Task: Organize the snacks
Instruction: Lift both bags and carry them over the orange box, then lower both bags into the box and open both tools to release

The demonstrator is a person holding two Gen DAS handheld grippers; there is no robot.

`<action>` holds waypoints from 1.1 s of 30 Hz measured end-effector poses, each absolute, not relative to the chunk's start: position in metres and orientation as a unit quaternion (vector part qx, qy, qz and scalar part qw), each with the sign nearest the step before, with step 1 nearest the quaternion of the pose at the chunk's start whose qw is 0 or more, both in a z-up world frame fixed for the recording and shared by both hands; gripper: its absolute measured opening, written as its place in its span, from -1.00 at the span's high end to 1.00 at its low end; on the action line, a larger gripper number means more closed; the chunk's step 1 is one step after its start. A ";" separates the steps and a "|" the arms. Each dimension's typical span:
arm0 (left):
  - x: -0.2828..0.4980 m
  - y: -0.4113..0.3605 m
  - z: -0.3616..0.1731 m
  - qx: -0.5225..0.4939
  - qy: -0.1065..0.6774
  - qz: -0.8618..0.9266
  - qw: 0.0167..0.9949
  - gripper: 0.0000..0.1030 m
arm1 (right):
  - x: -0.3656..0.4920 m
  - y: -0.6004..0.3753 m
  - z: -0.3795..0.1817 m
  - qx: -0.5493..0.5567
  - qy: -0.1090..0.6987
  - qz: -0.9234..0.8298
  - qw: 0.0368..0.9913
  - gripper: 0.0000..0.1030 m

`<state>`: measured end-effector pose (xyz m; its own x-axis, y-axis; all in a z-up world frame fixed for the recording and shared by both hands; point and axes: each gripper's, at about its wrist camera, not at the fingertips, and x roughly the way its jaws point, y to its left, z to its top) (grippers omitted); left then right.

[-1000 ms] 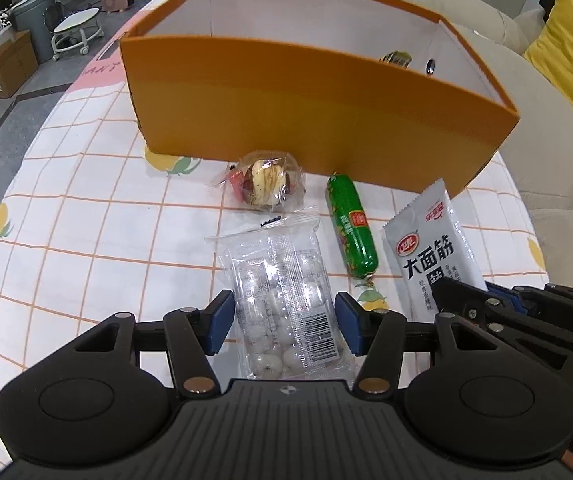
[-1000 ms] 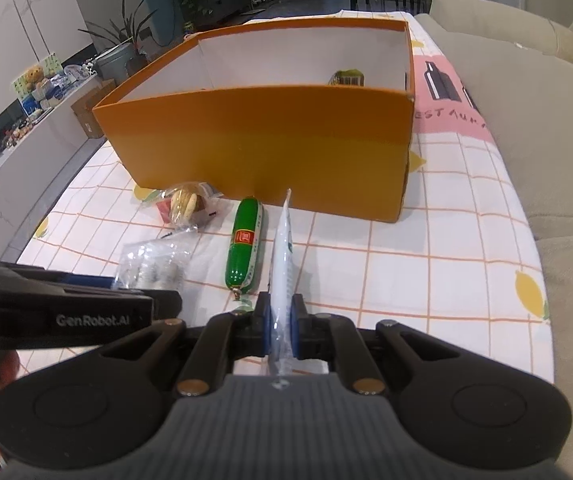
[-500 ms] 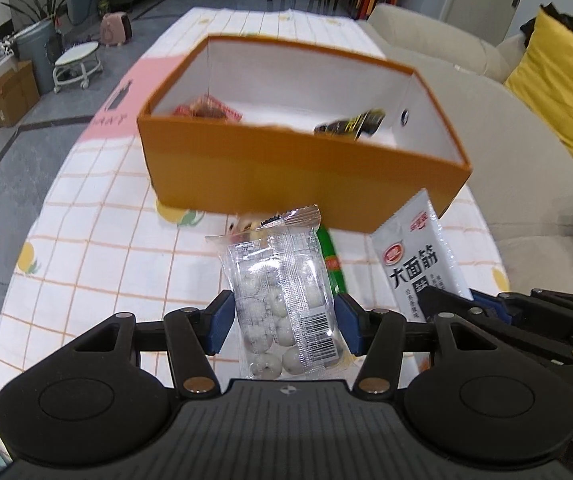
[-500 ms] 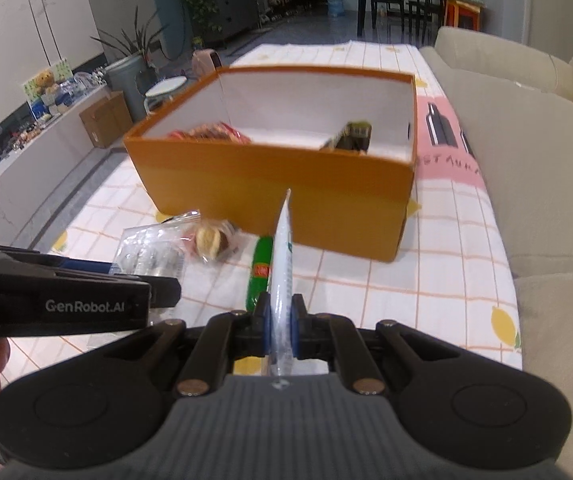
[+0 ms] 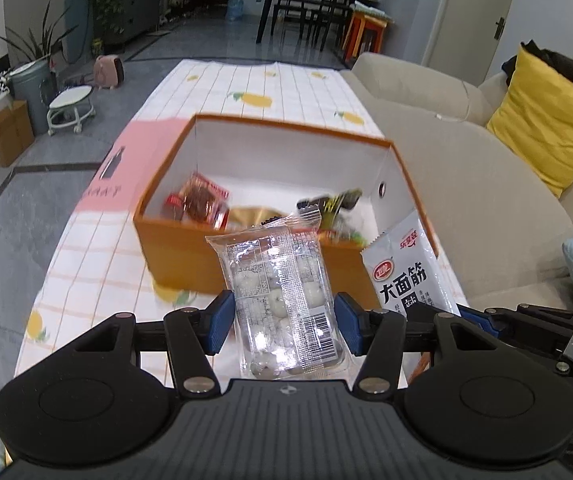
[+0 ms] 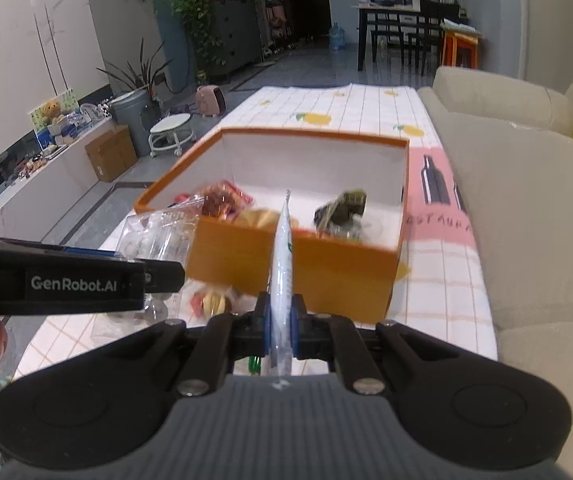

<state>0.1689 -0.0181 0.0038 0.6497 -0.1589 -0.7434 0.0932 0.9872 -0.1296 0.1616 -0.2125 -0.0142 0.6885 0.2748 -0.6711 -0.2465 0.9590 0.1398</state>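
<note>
My left gripper (image 5: 282,322) is shut on a clear packet of white candies (image 5: 282,296), held in the air in front of the orange box (image 5: 174,244). My right gripper (image 6: 280,322) is shut on a white snack pouch (image 6: 282,264), seen edge-on; it also shows in the left wrist view (image 5: 404,276). The orange box (image 6: 326,264) stands open and holds a red packet (image 5: 202,202), a gold item (image 5: 250,216) and a dark green packet (image 5: 334,202). A small red and yellow snack bag (image 6: 212,302) lies on the tablecloth before the box.
The table has a white checked cloth (image 5: 98,264) with lemon prints. A beige sofa (image 5: 466,168) with a yellow cushion (image 5: 546,120) runs along the right. The left gripper's body (image 6: 66,280) crosses the right wrist view at the left.
Both grippers have risen with their packets and moved toward the box, so its inside now shows from above. The green sausage stick and small snack bag stayed on the table.
</note>
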 end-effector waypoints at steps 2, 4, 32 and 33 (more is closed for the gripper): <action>0.176 -0.019 0.010 -0.039 0.407 -0.073 0.910 -0.21 | 0.169 -0.212 -0.007 0.014 0.360 0.143 0.922 0.90; 0.184 -0.019 0.015 -0.036 0.402 -0.075 0.912 -0.21 | 0.177 -0.212 0.000 0.012 0.351 0.142 0.925 0.90; 0.319 -0.039 -0.030 0.027 0.468 -0.072 0.880 -0.20 | 0.319 -0.193 -0.012 -0.082 0.369 0.093 0.921 0.91; 0.322 -0.039 -0.036 0.028 0.475 -0.072 0.877 -0.20 | 0.322 -0.192 -0.017 -0.087 0.374 0.092 0.919 0.91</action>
